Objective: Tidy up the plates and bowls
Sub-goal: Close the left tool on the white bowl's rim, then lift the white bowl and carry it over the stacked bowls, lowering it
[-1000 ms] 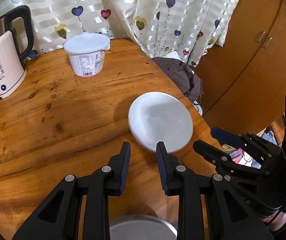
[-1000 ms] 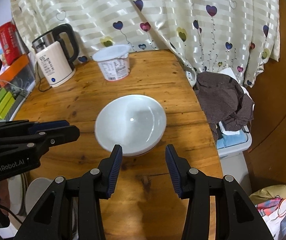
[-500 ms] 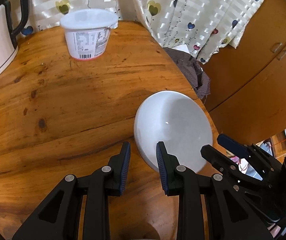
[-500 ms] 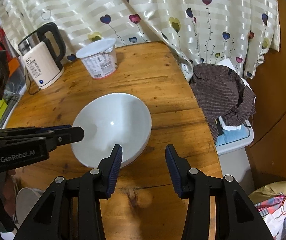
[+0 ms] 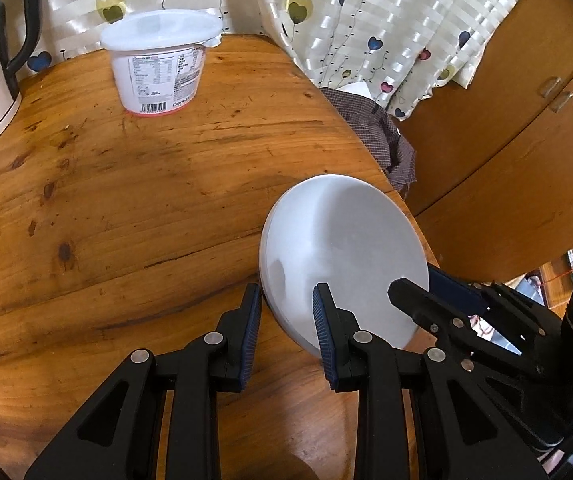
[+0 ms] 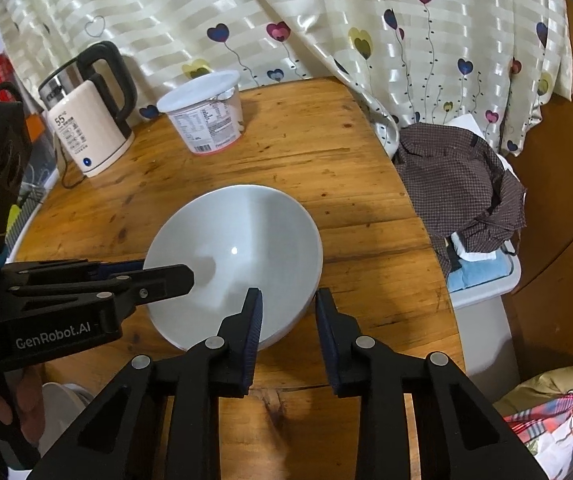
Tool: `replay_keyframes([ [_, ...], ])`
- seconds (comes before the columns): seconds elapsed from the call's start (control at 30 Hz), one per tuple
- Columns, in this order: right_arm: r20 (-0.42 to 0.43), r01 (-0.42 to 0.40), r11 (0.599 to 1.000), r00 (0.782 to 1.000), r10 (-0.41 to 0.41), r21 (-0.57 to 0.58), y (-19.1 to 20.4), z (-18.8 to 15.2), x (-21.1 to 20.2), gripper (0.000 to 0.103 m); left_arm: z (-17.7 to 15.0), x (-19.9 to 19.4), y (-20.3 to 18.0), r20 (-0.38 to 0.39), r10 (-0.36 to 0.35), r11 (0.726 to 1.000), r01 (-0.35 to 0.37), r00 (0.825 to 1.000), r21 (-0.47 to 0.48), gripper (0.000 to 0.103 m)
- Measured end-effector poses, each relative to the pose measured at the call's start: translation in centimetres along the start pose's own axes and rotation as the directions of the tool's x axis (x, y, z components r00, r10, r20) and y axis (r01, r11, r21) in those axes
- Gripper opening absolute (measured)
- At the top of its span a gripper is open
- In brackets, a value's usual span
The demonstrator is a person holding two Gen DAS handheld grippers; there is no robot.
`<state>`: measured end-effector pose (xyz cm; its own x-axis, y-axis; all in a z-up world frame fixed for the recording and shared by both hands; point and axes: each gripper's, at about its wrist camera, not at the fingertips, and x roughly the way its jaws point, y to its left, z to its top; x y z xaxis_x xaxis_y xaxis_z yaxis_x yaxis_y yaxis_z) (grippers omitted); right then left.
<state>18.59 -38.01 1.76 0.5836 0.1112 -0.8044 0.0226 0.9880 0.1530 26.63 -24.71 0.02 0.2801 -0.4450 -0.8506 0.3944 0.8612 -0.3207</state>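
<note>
Here, white bowl (image 6: 242,248) on wooden table (image 6: 306,152), left gripper (image 5: 286,316) and right gripper (image 6: 288,312) both parted, each straddling its rim, contact seemingly none.

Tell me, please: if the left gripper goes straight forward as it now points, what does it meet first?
Most likely the white bowl: the left gripper is open, and its jaws already stand on either side of the bowl's near rim. Depth is hard to judge.
</note>
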Motion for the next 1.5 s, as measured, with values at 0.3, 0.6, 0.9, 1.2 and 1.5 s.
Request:
replay_keyframes([
  [0.3, 0.014, 0.004, 1.0, 1.0, -0.004, -0.01, 0.2, 0.0, -0.8, 0.022, -0.2, -0.7, 0.0, 0.013, 0.001, 1.0, -0.001, 1.0, 0.006, 0.028],
  [0.6, 0.057, 0.002, 0.999, 0.998, 0.0, -0.032, 1.5, -0.2, -3.4, 0.022, -0.7, -2.6, -0.3, 0.036, 0.005, 1.0, -0.005, 0.999, 0.005, 0.028],
  [0.9, 0.084, -0.003, 0.999, 0.996, 0.007, -0.046, 2.7, -0.7, -5.6, 0.022, -1.9, -5.0, -0.9, 0.073, 0.023, 1.0, -0.024, 0.997, 0.019, 0.028],
  [1.2, 0.095, -0.026, 0.998, 0.995, 0.03, -0.053, 3.7, -1.1, -7.1, 0.022, -3.3, -7.7, -1.6, 0.12, 0.048, 0.998, -0.052, 0.992, 0.025, 0.028],
  [1.5, 0.098, -0.046, 0.997, 0.994, 0.053, -0.066, 4.8, -1.6, -8.1, 0.022, -4.6, -9.2, -1.7, 0.15, 0.079, 0.996, -0.082, 0.986, 0.017, 0.028],
])
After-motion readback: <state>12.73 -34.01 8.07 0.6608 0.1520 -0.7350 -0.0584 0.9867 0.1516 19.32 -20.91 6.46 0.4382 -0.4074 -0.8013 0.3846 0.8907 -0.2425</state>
